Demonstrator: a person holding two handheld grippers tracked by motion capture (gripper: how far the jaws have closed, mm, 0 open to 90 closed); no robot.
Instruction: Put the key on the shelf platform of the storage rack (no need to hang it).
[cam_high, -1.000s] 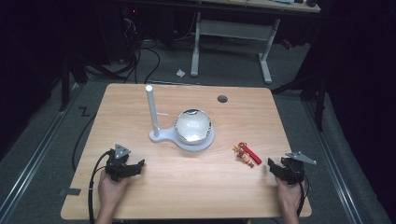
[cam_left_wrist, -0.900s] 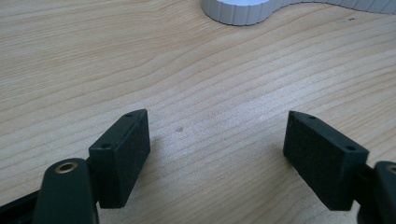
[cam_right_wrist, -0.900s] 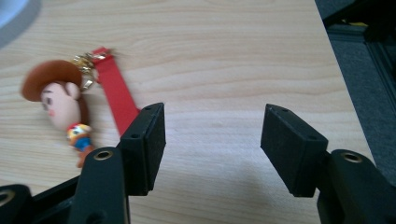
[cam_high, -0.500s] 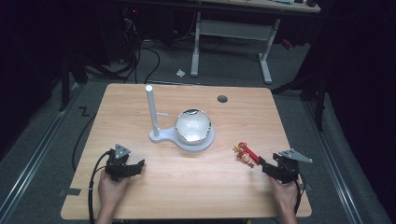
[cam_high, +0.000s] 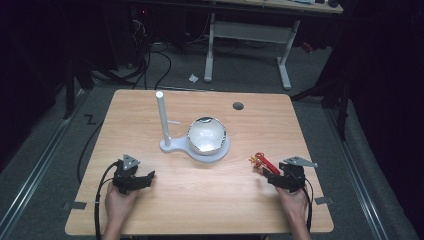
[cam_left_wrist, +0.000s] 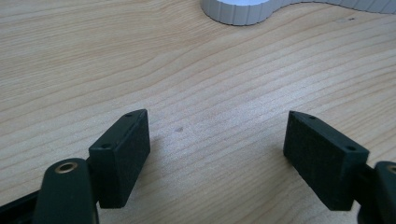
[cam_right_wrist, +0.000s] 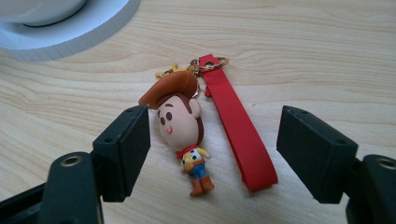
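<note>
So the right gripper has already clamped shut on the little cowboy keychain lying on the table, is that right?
Not quite. The right gripper is open, not clamped: in the right gripper view its jaws stand wide apart on either side of the cowboy keychain and its red strap, with a gap at each side. The keychain does lie flat on the table.

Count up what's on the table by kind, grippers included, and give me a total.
Grippers: 2, the left gripper and the right gripper
White stand with post and bowl: 1
Cowboy keychain with red strap: 1
Total: 4
</note>
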